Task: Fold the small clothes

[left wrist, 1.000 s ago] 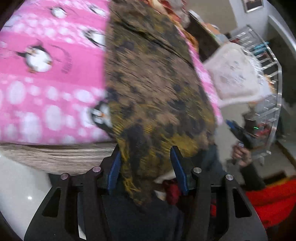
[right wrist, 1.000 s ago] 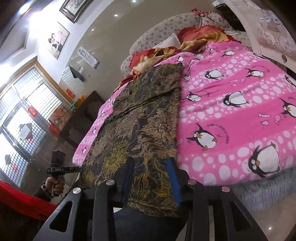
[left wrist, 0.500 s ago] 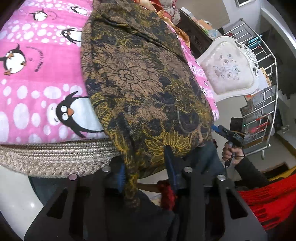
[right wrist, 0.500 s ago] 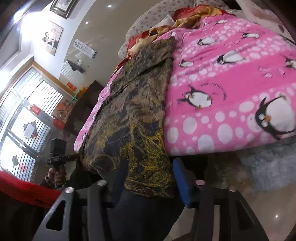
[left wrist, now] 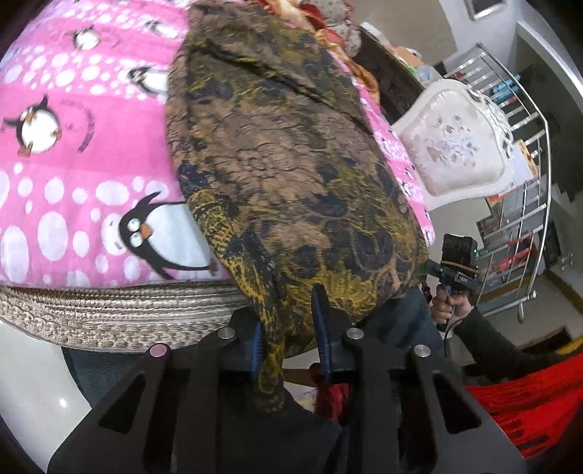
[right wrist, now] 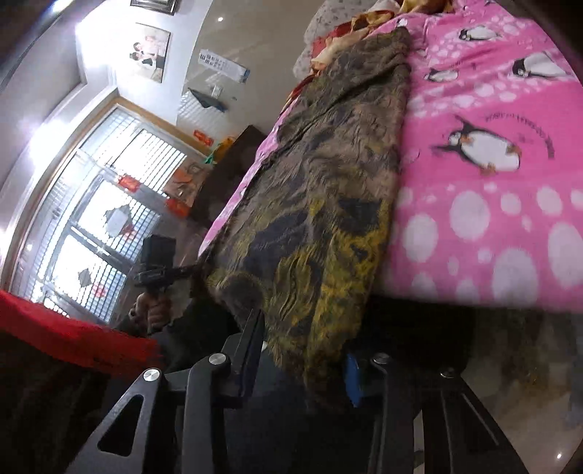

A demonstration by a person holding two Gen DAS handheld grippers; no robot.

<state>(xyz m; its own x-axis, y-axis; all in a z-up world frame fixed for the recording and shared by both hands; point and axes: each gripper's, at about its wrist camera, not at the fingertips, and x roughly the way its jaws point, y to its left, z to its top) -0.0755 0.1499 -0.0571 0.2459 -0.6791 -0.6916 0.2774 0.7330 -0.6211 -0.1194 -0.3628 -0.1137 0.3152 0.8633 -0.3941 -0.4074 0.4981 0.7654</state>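
Observation:
A long brown, black and yellow patterned garment lies stretched along the pink penguin blanket and hangs over the bed's near edge. My left gripper is shut on one near corner of the garment. My right gripper is shut on the other near corner of the garment. In the left wrist view the right gripper holds the hem at the right. In the right wrist view the left gripper shows at the left hem.
The bed has a woven beige edge. A white cushioned chair and a metal railing stand beside the bed. Pillows and colourful cloth lie at the bed's far end. A barred window is at the left.
Both grippers pulled the garment's near end back and down over the bed's edge. The cloth now lies more taut along the blanket.

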